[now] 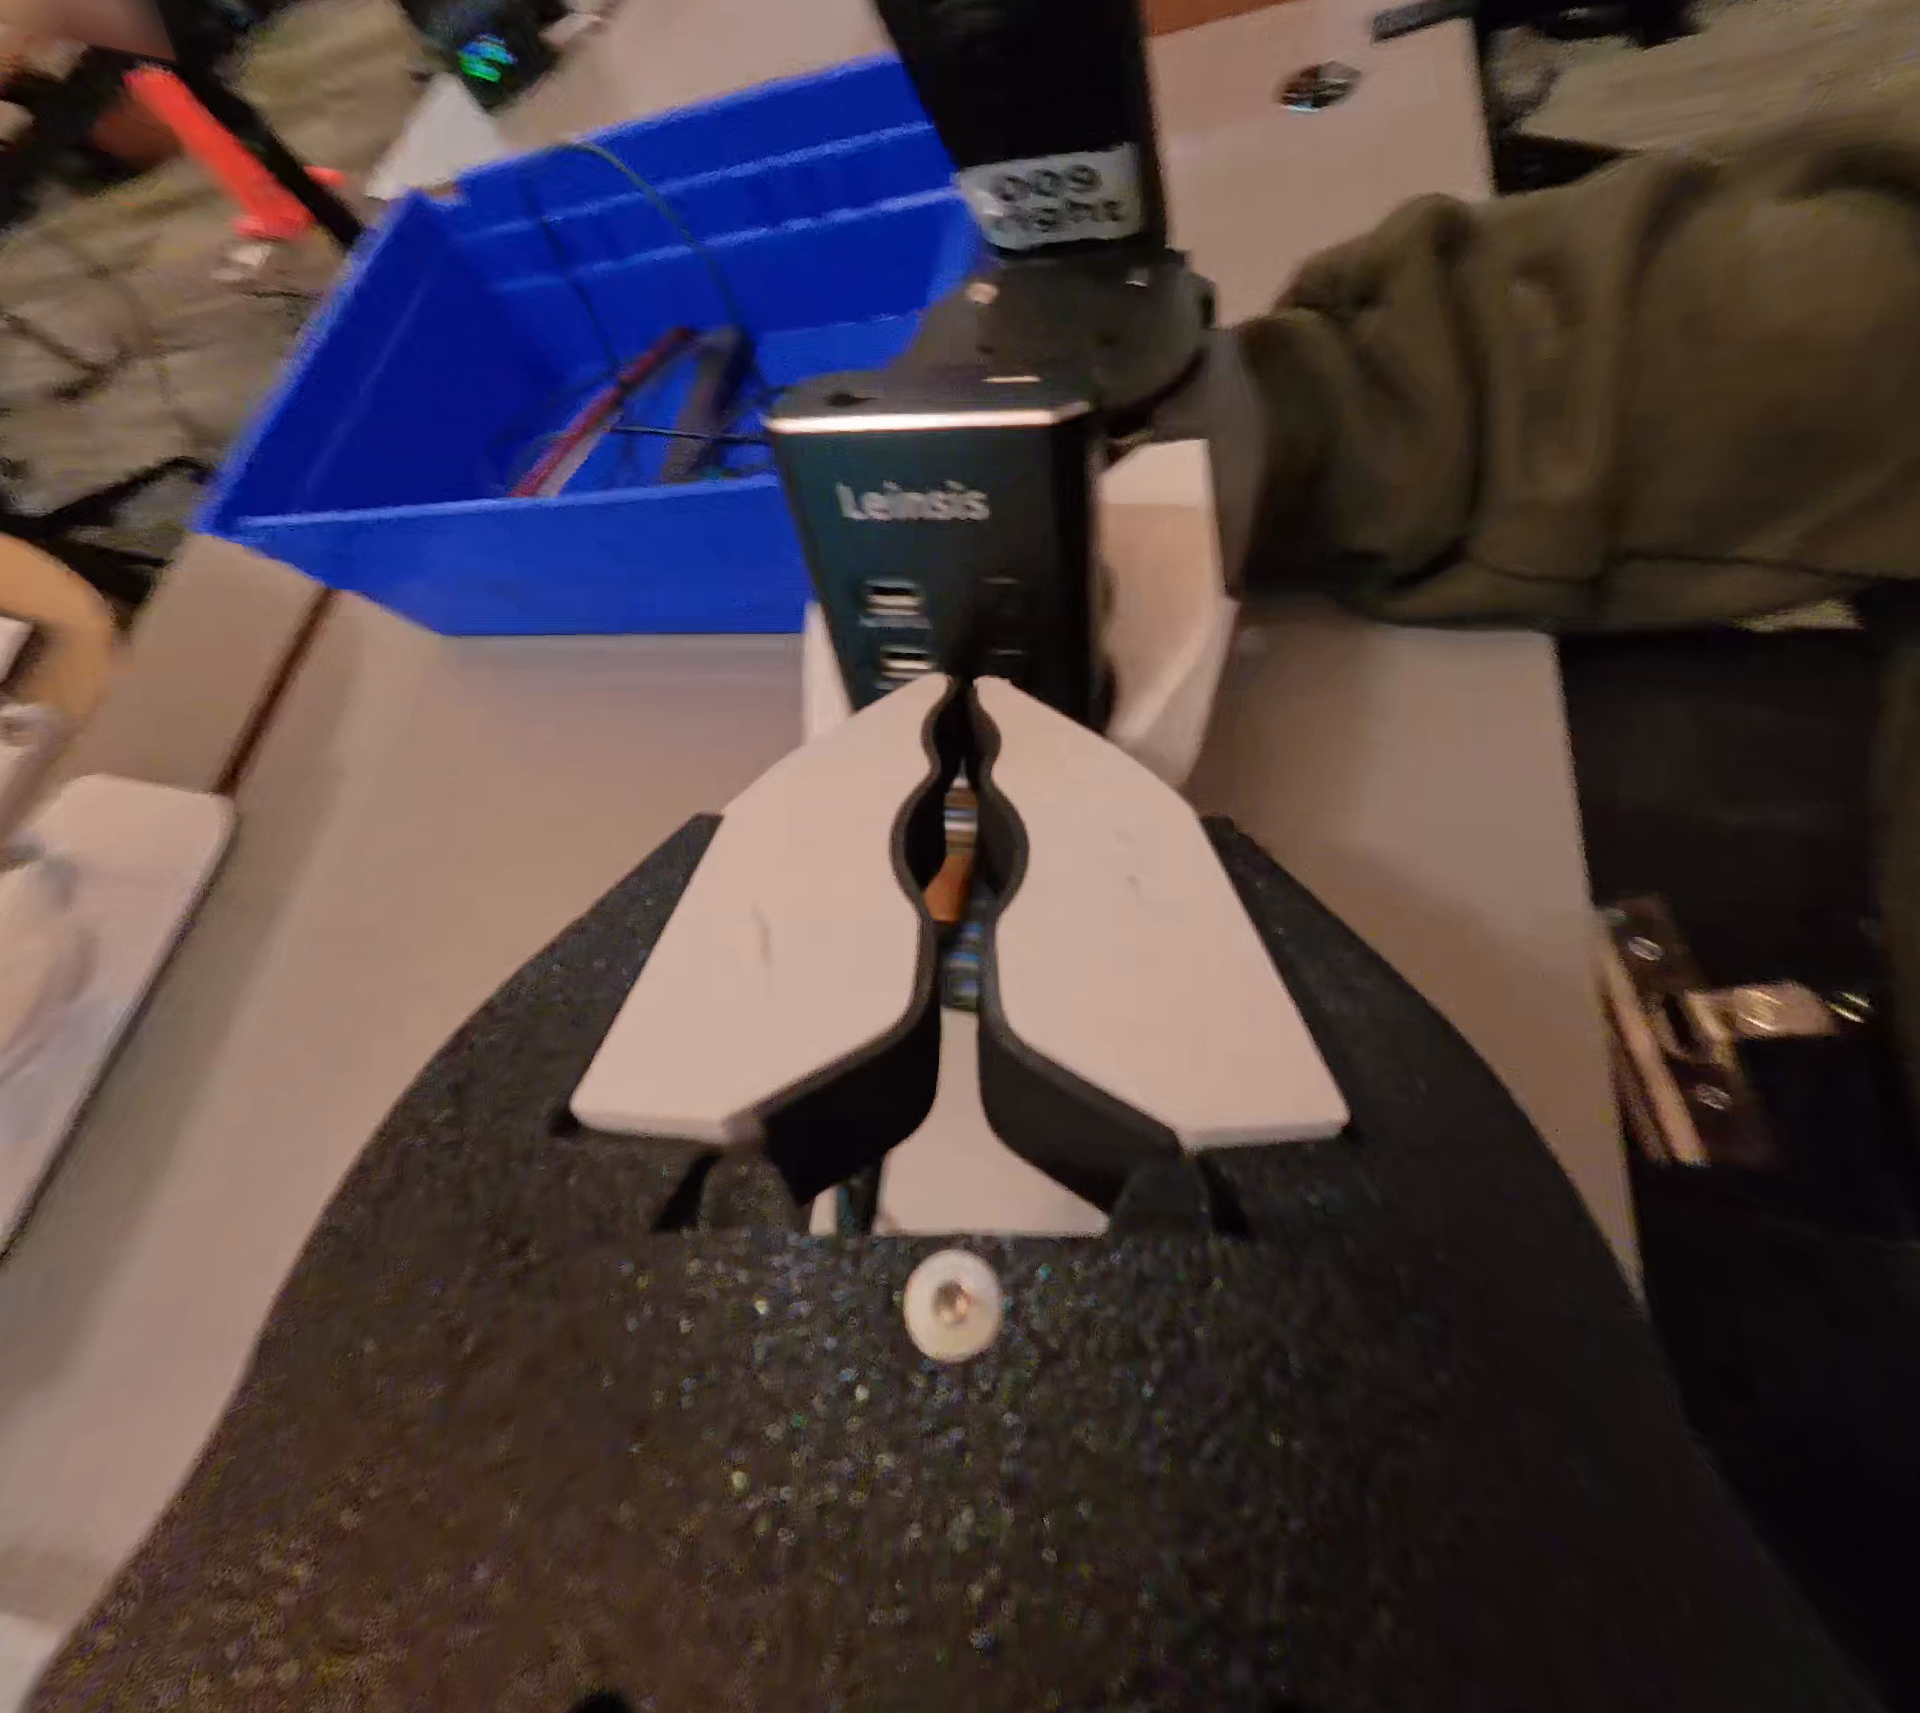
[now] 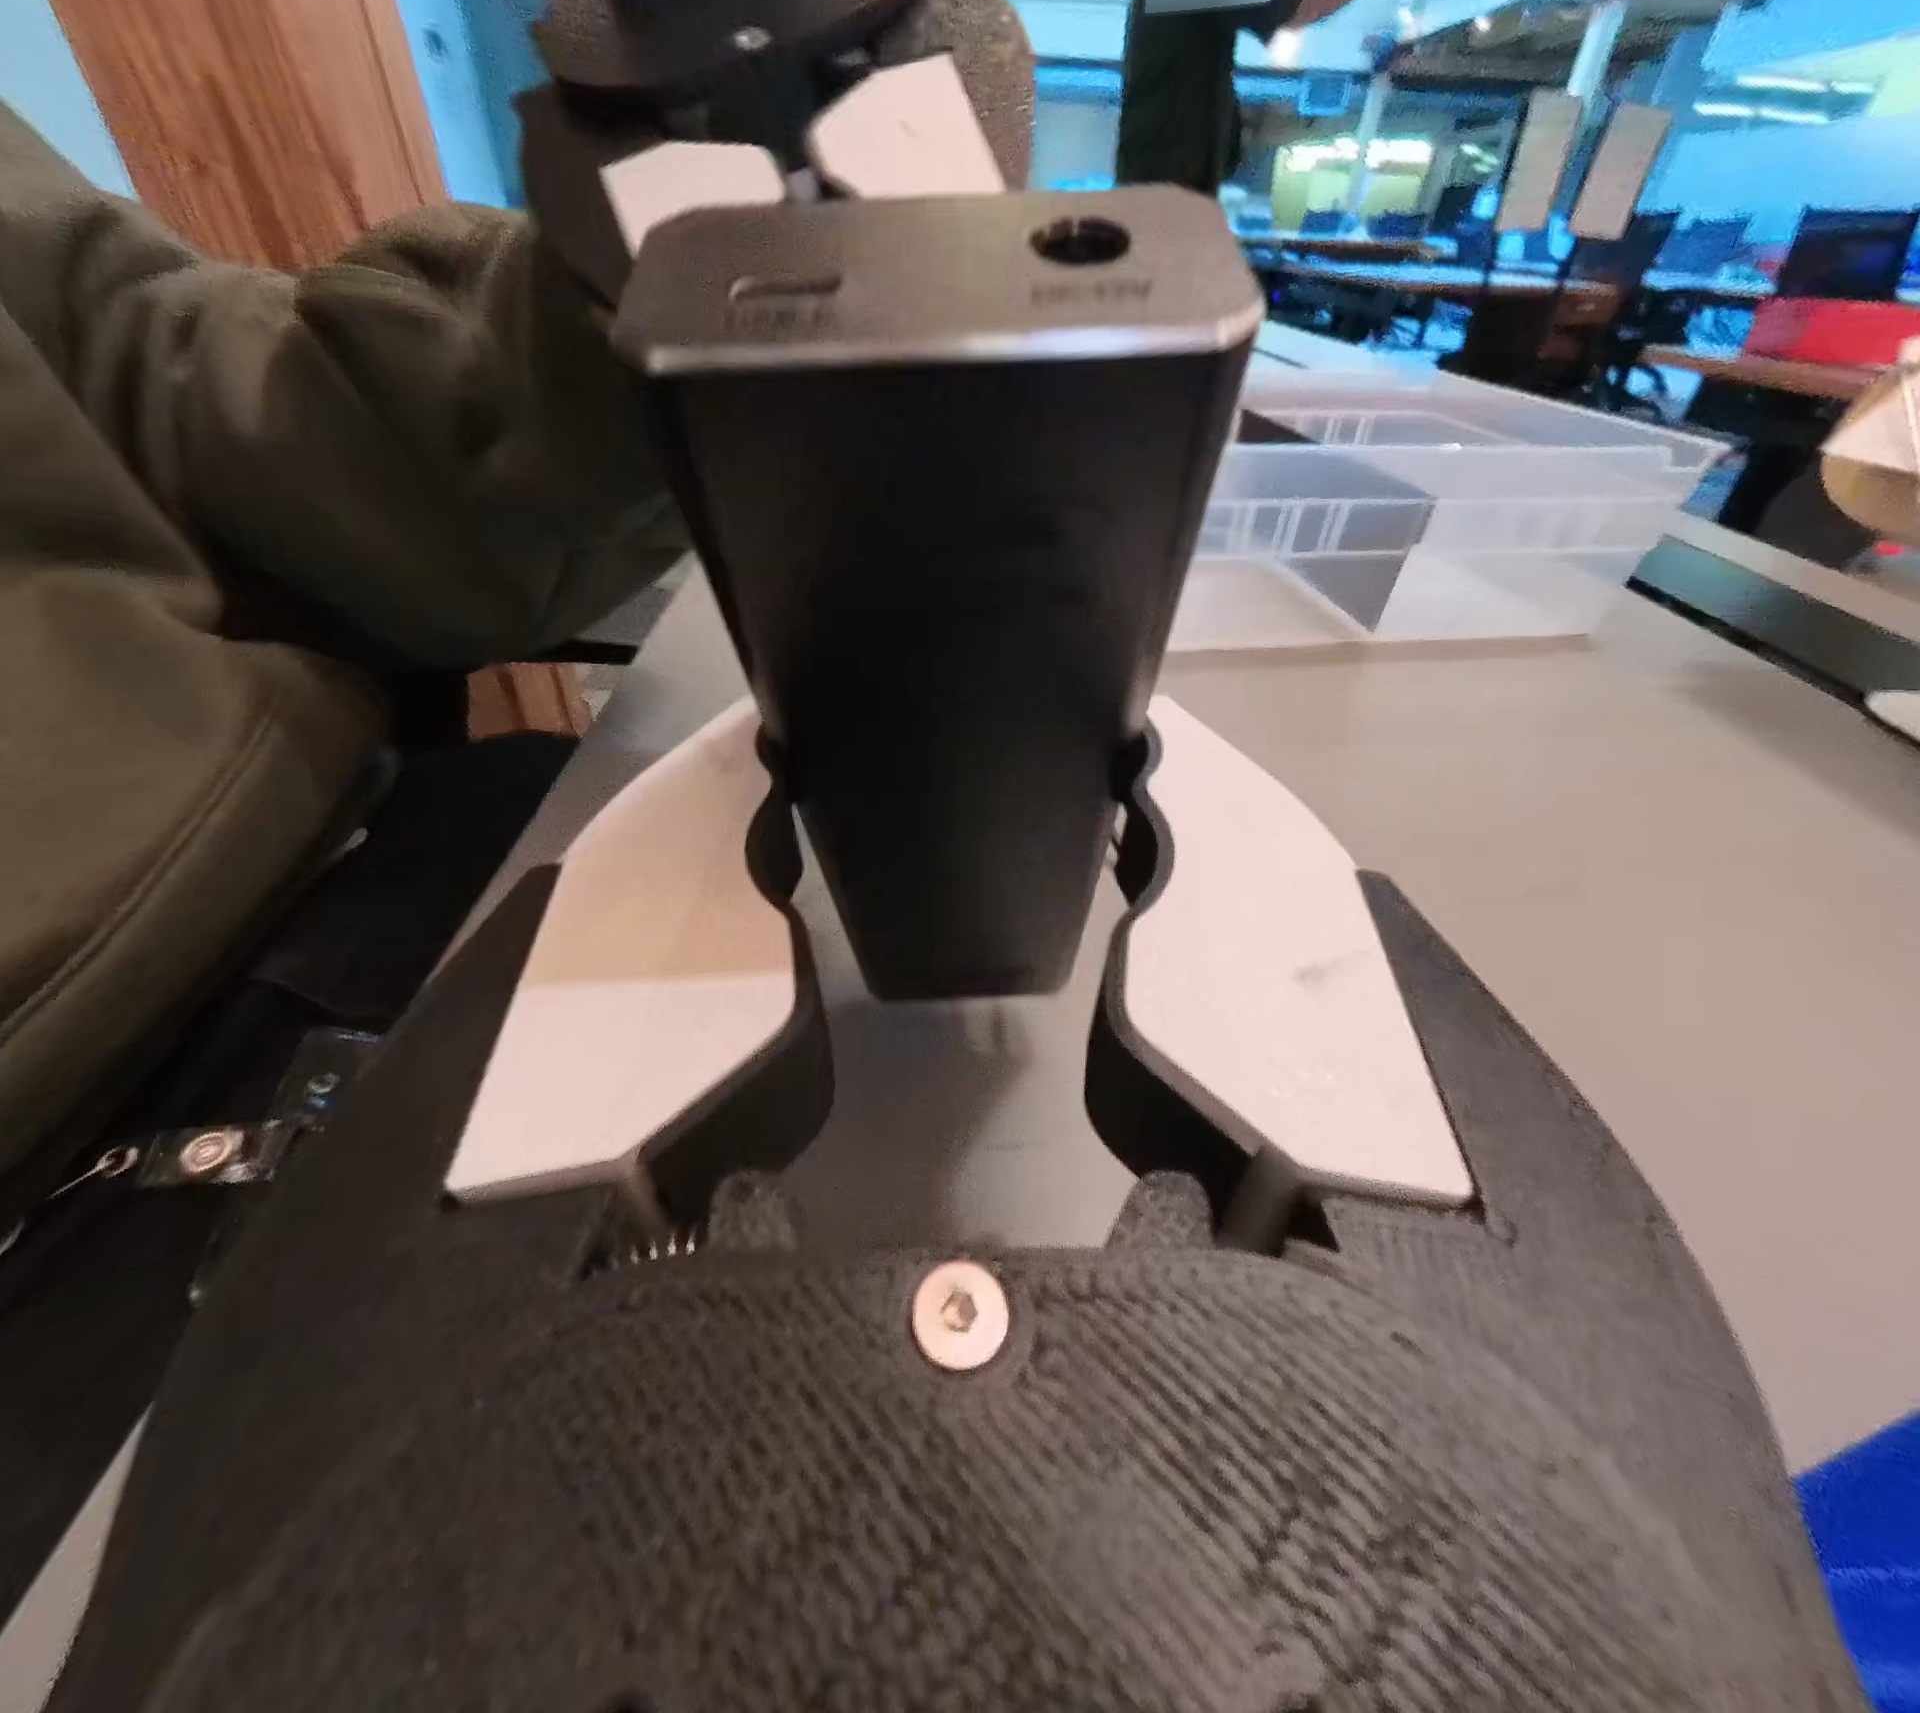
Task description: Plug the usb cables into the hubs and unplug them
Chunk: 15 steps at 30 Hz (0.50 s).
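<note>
A black USB hub (image 1: 935,520) stands upright, its ports facing the left wrist camera. My left gripper (image 1: 964,692) is shut on a USB plug (image 1: 956,884), whose orange and blue parts show between the fingers; the tips are right at the hub's lower ports. My right gripper (image 2: 956,759) is shut on the hub (image 2: 935,603) from the back, low down. The right gripper's body (image 1: 1049,333) shows behind the hub. In the right wrist view the left gripper (image 2: 800,183) shows beyond the hub's top. Whether the plug sits in a port is hidden.
A blue bin (image 1: 468,437) holding cables stands behind and left of the hub. Clear plastic boxes (image 2: 1455,500) sit on the grey table (image 2: 1507,832). Olive sleeves (image 1: 1558,416) reach in. A dark case with a metal latch (image 1: 1704,1040) lies at the right. My left and right fingertips are right by each other.
</note>
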Motion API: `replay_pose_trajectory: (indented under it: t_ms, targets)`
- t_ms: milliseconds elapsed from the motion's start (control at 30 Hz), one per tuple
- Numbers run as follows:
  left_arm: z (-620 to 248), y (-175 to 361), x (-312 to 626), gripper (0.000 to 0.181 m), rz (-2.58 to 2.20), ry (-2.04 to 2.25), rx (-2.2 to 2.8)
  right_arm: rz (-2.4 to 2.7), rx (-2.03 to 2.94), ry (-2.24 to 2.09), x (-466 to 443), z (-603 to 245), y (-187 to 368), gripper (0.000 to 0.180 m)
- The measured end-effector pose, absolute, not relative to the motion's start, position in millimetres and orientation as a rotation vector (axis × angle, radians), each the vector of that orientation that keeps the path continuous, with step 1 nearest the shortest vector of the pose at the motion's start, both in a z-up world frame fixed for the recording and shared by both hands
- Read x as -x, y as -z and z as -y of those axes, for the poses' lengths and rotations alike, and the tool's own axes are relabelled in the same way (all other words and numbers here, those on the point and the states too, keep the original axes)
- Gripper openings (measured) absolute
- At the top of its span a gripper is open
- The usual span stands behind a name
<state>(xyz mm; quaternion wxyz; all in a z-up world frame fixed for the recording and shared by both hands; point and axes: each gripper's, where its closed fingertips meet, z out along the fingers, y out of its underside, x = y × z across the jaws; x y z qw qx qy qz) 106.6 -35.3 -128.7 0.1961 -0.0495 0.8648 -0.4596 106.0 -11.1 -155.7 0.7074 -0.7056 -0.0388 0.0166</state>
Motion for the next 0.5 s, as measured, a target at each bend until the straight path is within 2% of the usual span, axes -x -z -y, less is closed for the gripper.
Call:
replay_pose_trajectory:
  t_ms: [133,167,233,433,500]
  targets:
    - [29,129,-108,0.0,-2.427,1.304,0.135,0.054,1.499,-0.063,-110,19,148,0.06]
    - [22,130,-110,0.003,-2.424,1.295,0.147,0.057,1.499,-0.064,-109,19,148,0.061]
    - [7,126,-113,0.019,-2.386,1.325,0.182,0.063,1.512,-0.062,-108,17,149,0.06]
    - [-28,128,-114,0.025,-2.376,1.368,0.312,0.067,1.53,-0.077,-108,15,151,0.06]
    - [-18,128,-106,0.035,-2.394,1.333,0.237,0.074,1.546,-0.074,-106,14,153,0.06]
